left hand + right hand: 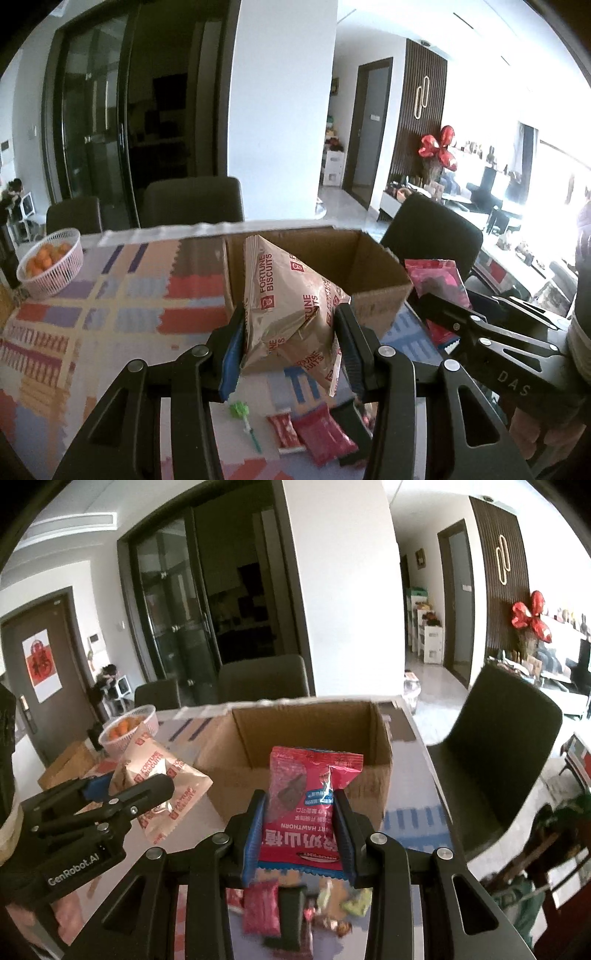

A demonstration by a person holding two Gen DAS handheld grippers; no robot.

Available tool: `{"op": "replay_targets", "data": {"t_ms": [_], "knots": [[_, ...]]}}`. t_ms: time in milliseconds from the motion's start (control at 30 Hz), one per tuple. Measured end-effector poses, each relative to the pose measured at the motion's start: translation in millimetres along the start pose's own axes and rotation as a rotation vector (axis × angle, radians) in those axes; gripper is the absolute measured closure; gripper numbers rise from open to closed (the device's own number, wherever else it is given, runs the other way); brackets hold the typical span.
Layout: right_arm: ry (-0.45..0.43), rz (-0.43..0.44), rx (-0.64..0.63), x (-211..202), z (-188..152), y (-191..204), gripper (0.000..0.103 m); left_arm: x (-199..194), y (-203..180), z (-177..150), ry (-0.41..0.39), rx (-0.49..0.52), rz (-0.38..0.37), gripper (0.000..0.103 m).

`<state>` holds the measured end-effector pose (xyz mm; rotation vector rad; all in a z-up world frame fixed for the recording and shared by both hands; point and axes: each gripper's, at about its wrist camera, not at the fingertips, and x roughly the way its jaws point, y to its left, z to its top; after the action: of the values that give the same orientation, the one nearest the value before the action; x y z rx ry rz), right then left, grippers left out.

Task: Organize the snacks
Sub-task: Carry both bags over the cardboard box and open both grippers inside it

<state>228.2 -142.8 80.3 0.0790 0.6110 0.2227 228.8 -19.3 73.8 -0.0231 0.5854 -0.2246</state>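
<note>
The tan snack bag [291, 314] carries "FORTUNE BISCUITS" printed over and over in red. The red packet [304, 812], seen upside down, reads "HAWTHORN" under large Chinese characters I can't make out. The left gripper [122, 794] body says "GenRobot.AI"; the right gripper [436, 306] shows the letters "DAS". A red Chinese character poster [40, 664] hangs on the brown door.

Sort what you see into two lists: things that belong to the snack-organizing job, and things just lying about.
Part of the job:
- Fortune Biscuits bag, held by the left gripper
- red hawthorn packet, held by the right gripper
- open cardboard box
- loose snack packets on the table

Just lying about:
- basket of oranges
- dark chairs
- red balloon
</note>
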Motion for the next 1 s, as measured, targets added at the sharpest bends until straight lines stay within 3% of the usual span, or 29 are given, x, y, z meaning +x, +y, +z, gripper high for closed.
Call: {"op": "replay_targets", "data": {"t_ms": [333,667,1000], "knots": [[-0.025,0.002,-0.027,21.8,44.6,2.4,0.067,19.9,9.7,40.8,-0.014,0.021,0.019,0.057],[0.029,-0.008,-0.024,66.0,82.0,-4.6,0.067,78.4,22.0,66.7,0.095,-0.002,-0.004,0.057],[0.119,-0.017,-0.037,112.3,85.6,-13.5,0.067,124.2,21.6,67.4,0.197,0.007,-0.003,0.057]]}}
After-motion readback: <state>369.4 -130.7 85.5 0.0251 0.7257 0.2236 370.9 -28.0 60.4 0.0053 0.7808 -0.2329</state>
